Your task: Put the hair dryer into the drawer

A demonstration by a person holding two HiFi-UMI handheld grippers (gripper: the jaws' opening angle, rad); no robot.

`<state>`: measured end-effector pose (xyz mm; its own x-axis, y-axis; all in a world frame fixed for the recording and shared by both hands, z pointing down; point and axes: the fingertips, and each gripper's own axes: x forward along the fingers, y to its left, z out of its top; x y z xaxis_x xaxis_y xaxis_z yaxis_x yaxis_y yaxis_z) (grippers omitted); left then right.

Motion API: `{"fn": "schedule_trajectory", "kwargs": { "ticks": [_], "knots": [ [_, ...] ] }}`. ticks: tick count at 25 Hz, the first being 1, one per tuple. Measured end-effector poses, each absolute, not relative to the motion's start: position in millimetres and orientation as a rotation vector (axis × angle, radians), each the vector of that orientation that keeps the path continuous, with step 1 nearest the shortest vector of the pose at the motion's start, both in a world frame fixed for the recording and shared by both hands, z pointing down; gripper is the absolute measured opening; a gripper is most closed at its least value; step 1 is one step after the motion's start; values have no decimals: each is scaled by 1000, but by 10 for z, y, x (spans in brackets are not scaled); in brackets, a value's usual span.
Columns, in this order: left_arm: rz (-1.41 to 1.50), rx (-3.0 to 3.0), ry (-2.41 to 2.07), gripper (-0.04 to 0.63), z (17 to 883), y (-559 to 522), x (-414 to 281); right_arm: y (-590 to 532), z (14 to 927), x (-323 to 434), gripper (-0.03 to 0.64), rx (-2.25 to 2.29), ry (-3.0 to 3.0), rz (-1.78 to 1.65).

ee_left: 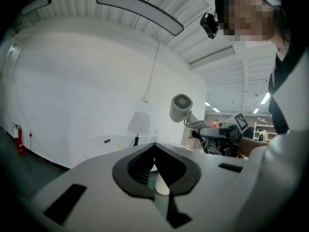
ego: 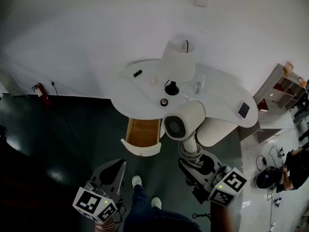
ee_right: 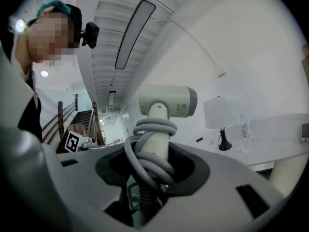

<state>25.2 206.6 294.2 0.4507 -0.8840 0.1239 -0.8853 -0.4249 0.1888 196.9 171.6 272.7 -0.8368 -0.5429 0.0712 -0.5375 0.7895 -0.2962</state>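
Observation:
A white hair dryer [ego: 186, 121] with its grey cord coiled round the handle hangs in the air in front of the table, just right of the open wooden drawer [ego: 143, 132]. My right gripper [ego: 193, 164] is shut on its handle; in the right gripper view the handle and cord fill the jaws [ee_right: 153, 153] and the dryer head [ee_right: 168, 100] stands above them. My left gripper [ego: 114, 170] is lower left, below the drawer, shut and empty. In the left gripper view its tips [ee_left: 154, 145] meet, and the hair dryer [ee_left: 180, 107] shows to the right.
The white table [ego: 140, 100] carries a lamp [ego: 177, 59], a water bottle [ego: 199, 86], a phone [ego: 244, 109], a black ring [ego: 164, 102] and a black marker [ego: 137, 73]. A ribbed white cylinder [ego: 215, 131] stands under its right side. A red fire extinguisher [ego: 42, 93] leans by the wall.

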Motion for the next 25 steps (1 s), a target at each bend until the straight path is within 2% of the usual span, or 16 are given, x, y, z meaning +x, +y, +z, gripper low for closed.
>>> {"fn": "schedule_trajectory", "kwargs": {
  "ticks": [25],
  "knots": [
    [103, 2573, -1317, 15, 2932, 991, -274, 890, 2740, 1193, 195, -980, 2999, -525]
  ]
}}
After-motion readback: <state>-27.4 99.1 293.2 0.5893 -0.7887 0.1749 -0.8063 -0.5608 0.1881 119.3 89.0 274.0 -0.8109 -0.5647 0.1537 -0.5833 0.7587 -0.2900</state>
